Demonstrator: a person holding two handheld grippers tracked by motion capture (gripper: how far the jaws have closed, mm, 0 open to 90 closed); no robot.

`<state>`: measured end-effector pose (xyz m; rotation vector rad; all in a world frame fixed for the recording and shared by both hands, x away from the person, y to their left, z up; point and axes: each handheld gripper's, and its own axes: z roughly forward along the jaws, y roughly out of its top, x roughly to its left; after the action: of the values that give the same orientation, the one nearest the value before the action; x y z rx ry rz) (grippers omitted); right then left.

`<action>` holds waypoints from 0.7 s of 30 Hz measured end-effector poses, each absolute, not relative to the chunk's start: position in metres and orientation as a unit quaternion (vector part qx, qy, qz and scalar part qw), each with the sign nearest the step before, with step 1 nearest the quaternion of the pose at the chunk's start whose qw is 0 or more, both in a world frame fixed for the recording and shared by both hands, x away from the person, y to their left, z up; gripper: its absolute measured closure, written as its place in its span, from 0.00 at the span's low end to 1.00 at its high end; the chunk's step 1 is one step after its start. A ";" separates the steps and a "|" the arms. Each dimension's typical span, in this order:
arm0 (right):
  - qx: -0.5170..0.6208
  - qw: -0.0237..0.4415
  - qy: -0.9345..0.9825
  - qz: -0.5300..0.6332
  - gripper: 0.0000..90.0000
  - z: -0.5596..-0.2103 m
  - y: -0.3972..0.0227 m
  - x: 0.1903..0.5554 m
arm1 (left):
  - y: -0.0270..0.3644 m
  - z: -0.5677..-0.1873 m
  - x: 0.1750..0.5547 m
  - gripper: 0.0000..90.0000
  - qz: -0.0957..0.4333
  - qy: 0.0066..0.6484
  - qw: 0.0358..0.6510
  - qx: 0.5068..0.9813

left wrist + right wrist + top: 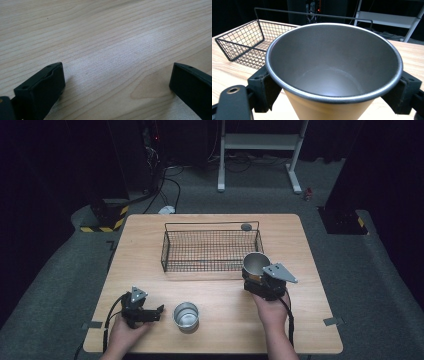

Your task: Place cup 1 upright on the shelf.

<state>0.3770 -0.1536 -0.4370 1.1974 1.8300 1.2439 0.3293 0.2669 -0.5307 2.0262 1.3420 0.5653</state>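
My right gripper (pixel 256 276) is shut on a metal cup (pixel 256 265) with a tan outside, held upright just off the wire basket's (pixel 170 257) front right corner. In the right gripper view the cup (pixel 334 72) sits between the two jaws, its inside bare, with the basket (pixel 242 42) behind it to the left. A second, silver cup (pixel 186 315) stands upright on the table near the front. My left gripper (pixel 159 311) rests low at the front left, open, its tips pointing at that cup. The left gripper (pixel 117 80) has bare wood between its jaws.
The wooden table (pixel 300 250) holds a small dark round object (pixel 246 226) behind the basket's back right corner. Tape marks (pixel 333 321) sit at the table's front corners. A white stand (pixel 260 150) and cables lie on the floor beyond.
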 end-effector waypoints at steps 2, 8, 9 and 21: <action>0.451 0.312 0.691 0.471 0.15 -0.432 -0.151 0.377 | 0.267 -0.531 0.329 0.00 0.215 0.510 0.317 0.770; 0.441 0.323 0.688 0.477 0.15 -0.421 -0.144 0.375 | 0.266 -0.531 0.329 0.01 0.217 0.513 0.317 0.767; 0.443 0.322 0.687 0.477 0.15 -0.421 -0.144 0.375 | 0.266 -0.531 0.329 0.01 0.218 0.514 0.317 0.767; 0.448 0.311 0.684 0.483 0.15 -0.416 -0.145 0.384 | 0.258 -0.530 0.332 0.06 0.220 0.510 0.324 0.766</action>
<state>0.3835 -0.1450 -0.4165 1.1828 1.8067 1.2761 0.3323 0.2579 -0.5302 2.0096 1.3386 0.5773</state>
